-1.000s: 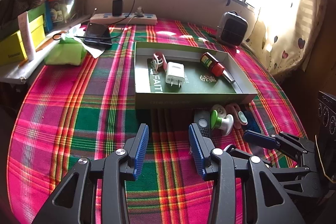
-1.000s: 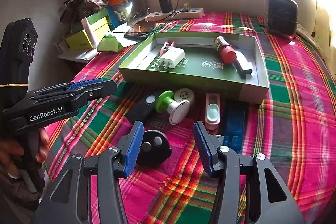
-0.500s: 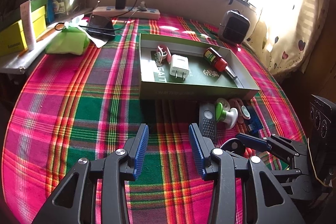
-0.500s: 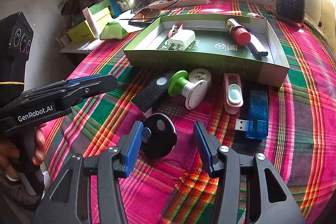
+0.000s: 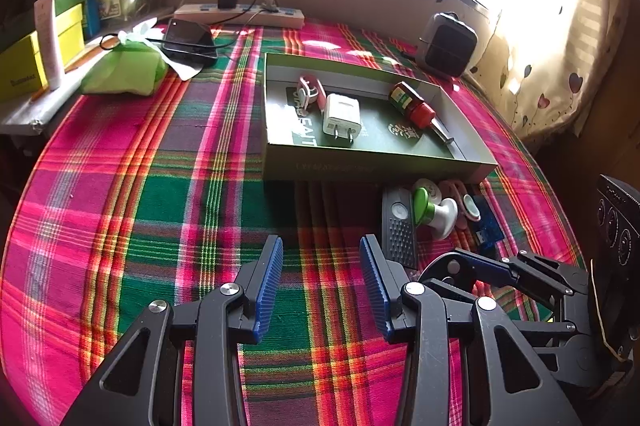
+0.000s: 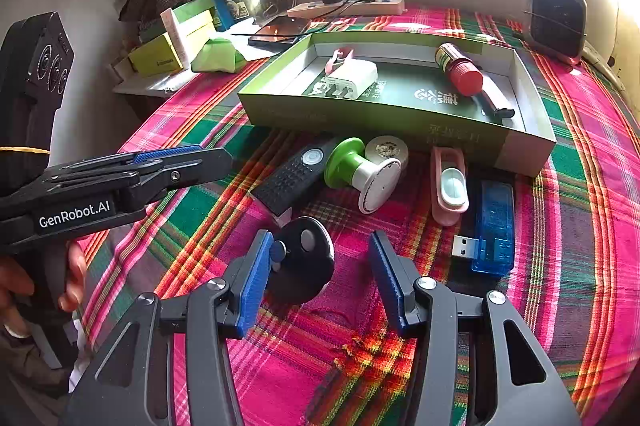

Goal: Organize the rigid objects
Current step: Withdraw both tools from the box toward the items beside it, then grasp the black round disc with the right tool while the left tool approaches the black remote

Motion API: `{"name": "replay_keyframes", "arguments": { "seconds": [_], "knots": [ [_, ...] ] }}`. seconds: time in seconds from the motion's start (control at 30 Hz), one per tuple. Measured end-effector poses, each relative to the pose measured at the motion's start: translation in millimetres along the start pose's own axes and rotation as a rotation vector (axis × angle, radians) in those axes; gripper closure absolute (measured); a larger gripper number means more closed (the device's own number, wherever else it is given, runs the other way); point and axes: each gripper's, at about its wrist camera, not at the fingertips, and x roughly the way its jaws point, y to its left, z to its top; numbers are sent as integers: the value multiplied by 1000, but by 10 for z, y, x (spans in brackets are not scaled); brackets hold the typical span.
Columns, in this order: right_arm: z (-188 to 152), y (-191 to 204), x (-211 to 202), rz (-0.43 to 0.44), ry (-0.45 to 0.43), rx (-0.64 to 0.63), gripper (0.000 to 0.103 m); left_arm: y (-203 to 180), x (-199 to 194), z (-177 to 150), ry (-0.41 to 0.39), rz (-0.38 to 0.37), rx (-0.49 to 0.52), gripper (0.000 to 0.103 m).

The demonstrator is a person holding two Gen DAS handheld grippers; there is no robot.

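Note:
A green open box on the plaid cloth holds a white charger, a red-capped bottle and a pink clip. In front of it lie a black remote, a green-and-white knob, a pink case and a blue USB stick. My right gripper is open, low over the cloth, with a black round key fob between its fingers, against the left one. My left gripper is open and empty above bare cloth, left of the objects.
A small heater stands at the back right. A power strip, a phone, a green pouch and yellow boxes sit at the back left. The cloth ends at the table's left edge.
My right gripper has moved forward and down, so the black key fob now sits between its fingers. My left gripper has drawn back and risen a little.

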Motion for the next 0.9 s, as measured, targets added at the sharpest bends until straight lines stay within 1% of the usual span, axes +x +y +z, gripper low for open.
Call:
{"name": "replay_keyframes", "arguments": {
  "seconds": [0.03, 0.07, 0.3, 0.67, 0.77, 0.9],
  "knots": [
    [1, 2, -2, 2, -1, 1, 60, -6, 4, 0, 1, 0, 1, 64],
    [0, 1, -2, 2, 0, 1, 63, -12, 8, -1, 2, 0, 1, 64],
    [-3, -29, -26, 1, -11, 12, 72, -74, 16, -4, 5, 2, 10, 64],
    [-46, -163, -167, -27, -57, 52, 72, -270, 67, -2, 19, -25, 45, 63],
    [-67, -239, -218, -39, -69, 76, 72, -327, 113, 7, 26, -27, 54, 60],
    [-97, -350, -311, -46, -89, 109, 72, -411, 178, 21, 35, -24, 73, 59]
  ]
}}
